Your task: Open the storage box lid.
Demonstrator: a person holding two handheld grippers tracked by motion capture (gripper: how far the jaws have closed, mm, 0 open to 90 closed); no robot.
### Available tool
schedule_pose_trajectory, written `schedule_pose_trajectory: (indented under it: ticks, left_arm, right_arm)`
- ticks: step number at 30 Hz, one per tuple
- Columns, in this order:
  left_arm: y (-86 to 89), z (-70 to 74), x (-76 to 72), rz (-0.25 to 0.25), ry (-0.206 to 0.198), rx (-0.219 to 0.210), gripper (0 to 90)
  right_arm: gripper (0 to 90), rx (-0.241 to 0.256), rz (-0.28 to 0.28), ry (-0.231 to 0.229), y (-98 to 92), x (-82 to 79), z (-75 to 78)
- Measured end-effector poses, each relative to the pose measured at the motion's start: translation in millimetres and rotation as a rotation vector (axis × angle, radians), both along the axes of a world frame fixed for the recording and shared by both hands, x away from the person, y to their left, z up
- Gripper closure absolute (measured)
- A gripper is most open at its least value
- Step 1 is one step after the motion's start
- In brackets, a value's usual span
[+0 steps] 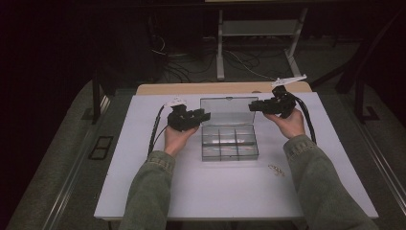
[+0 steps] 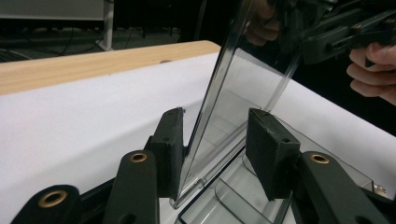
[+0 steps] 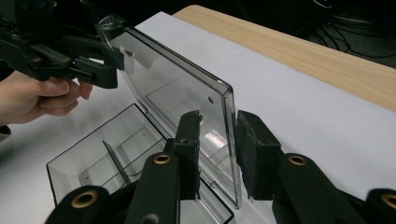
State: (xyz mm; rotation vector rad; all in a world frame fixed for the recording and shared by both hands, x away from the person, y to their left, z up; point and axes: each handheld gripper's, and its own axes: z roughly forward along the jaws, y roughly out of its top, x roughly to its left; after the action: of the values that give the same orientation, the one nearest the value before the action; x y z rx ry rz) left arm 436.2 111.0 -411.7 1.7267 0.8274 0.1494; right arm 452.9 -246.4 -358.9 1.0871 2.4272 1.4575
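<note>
Dim room, white table [image 1: 143, 187]: clear compartment box [image 1: 229, 143] sits at its centre, lid [image 1: 229, 111] standing upright.
My left gripper [image 1: 203, 115] at nine o'clock and right gripper [image 1: 253, 106] at three o'clock straddle the lid's side edges, jaws parted, nothing clamped. I'd say move both together so the hinge doesn't twist, and keep clear of the small metal piece [image 1: 276, 169] at five o'clock.
</note>
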Motion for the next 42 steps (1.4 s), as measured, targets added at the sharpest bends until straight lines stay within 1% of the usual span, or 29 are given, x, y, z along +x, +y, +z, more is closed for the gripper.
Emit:
schedule_pose_trajectory:
  ticks: [2, 5, 8, 10, 13, 16, 19, 20, 23, 25, 26, 29, 33, 35, 37, 42]
  left_arm:
    - [-0.4, -2.2, 1.2, 0.001, 0.004, 0.002, 55.6]
    - [-0.8, -3.9, 2.1, 0.005, 0.015, 0.026, 56.0]
    - [-1.4, -6.0, 2.7, 0.006, 0.028, 0.038, 56.6]
    - [-2.3, -8.2, 3.5, 0.014, 0.034, 0.057, 57.3]
    - [-3.0, -12.3, 5.0, 0.011, 0.056, 0.08, 60.9]
    - [-3.4, -14.9, 5.3, 0.006, 0.065, 0.095, 64.8]
    - [-2.9, -16.4, 4.8, 0.016, 0.065, 0.083, 66.7]
    - [-2.8, -16.5, 4.7, 0.016, 0.063, 0.083, 67.0]
    - [-2.7, -16.6, 4.5, 0.012, 0.057, 0.087, 67.5]
    - [-2.9, -16.5, 4.1, 0.016, 0.056, 0.089, 67.9]
    - [-3.3, -16.5, 4.0, 0.021, 0.057, 0.086, 68.4]
    - [-2.8, -17.0, 4.7, 0.024, 0.056, 0.088, 69.1]
    - [-3.1, -18.1, 5.7, 0.028, 0.059, 0.081, 69.5]
    - [-3.2, -18.9, 6.2, 0.031, 0.059, 0.078, 69.7]
    - [-3.2, -19.9, 6.5, 0.035, 0.058, 0.073, 69.9]
    - [-3.3, -22.6, 7.4, 0.048, 0.07, 0.065, 70.3]
  right_arm:
    - [69.6, -0.002, 0.002, 0.0, -0.3, 0.3, -0.1]
    - [69.5, 0.004, -0.001, 0.004, -0.6, 0.6, -0.6]
    - [69.5, 0.01, -0.003, 0.008, -0.8, 1.4, -1.6]
    - [69.5, 0.012, -0.004, 0.008, -0.8, 1.7, -2.0]
    - [69.5, 0.013, -0.006, 0.006, -0.7, 2.0, -2.5]
    - [69.2, 0.013, -0.007, 0.008, -0.5, 2.3, -3.4]
    - [67.0, 0.015, -0.006, 0.029, 0.6, 3.2, -7.5]
    - [66.2, 0.01, -0.007, 0.047, 1.8, 4.0, -11.0]
    - [65.4, -0.017, -0.001, 0.069, 5.5, 6.0, -20.9]
    - [65.3, -0.018, -0.003, 0.075, 7.2, 6.2, -25.7]
    - [65.6, -0.018, -0.006, 0.069, 7.7, 6.1, -26.9]
    - [65.9, -0.023, -0.023, 0.056, 9.1, 5.9, -28.7]
    - [66.3, -0.023, -0.034, 0.063, 8.9, 6.8, -29.8]
    - [66.3, -0.016, -0.04, 0.056, 9.2, 7.4, -31.5]
    - [66.4, -0.008, -0.048, 0.061, 8.6, 7.9, -33.1]
    - [67.0, 0.028, -0.065, 0.089, 6.6, 10.4, -39.5]
